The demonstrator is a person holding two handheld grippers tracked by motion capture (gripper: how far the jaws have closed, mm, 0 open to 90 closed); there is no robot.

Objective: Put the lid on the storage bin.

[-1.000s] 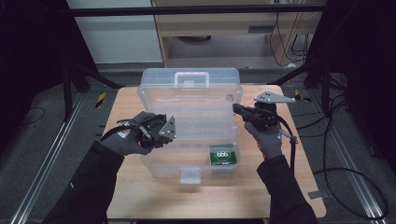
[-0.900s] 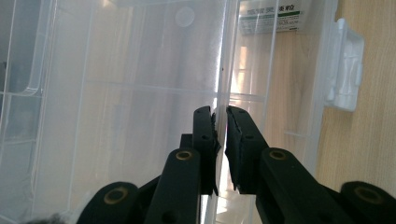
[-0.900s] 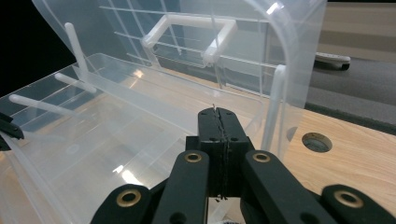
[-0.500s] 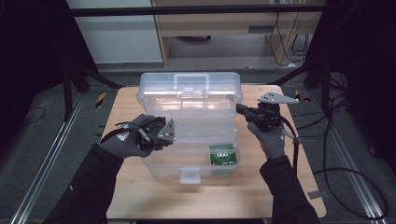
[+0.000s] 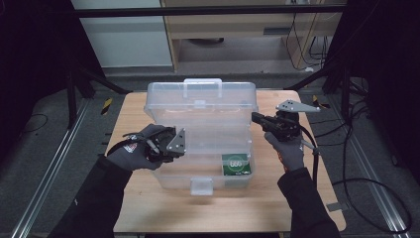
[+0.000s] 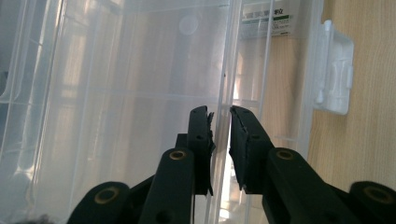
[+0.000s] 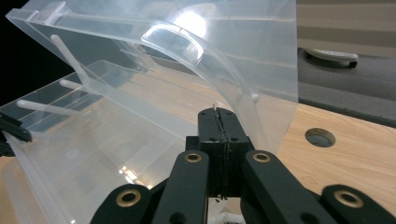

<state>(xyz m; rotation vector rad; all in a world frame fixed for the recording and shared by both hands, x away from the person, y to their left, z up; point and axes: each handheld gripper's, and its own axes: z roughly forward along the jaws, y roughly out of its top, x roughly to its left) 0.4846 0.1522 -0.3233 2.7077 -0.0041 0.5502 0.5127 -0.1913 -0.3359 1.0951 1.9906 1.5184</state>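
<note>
Clear plastic storage box (image 5: 198,148) sits in the middle of the wooden desk (image 5: 133,114), its see-through lid (image 5: 200,101) raised at the far side, with a moulded handle at the lid's top edge. A white latch (image 5: 201,186) hangs at the front wall of the box, towards the person. Inside, at the near right corner, lies a small green packet (image 5: 236,164).

At the box's left wall is the left gripper (image 5: 168,147), held in a gloved hand (image 5: 133,153). In the left gripper view its black jaws stand a narrow way apart, one on each side of a thin clear wall of the box (image 6: 223,116); they have just been opening, and the pads seem to be clear of the plastic, though the transparent edge makes this hard to judge. The latch (image 6: 334,74) and a white label (image 6: 266,21) show through the plastic further along.

The right gripper (image 5: 258,119) is at the right end of the lid, its grey plate on top and a cable trailing down past the wrist. In the right gripper view its jaws are pressed tight together, with nothing visible between them, their tips (image 7: 219,112) just beside the curved clear lid (image 7: 219,51). A round hole (image 7: 320,137) in the desk lies to the right of them.
</note>
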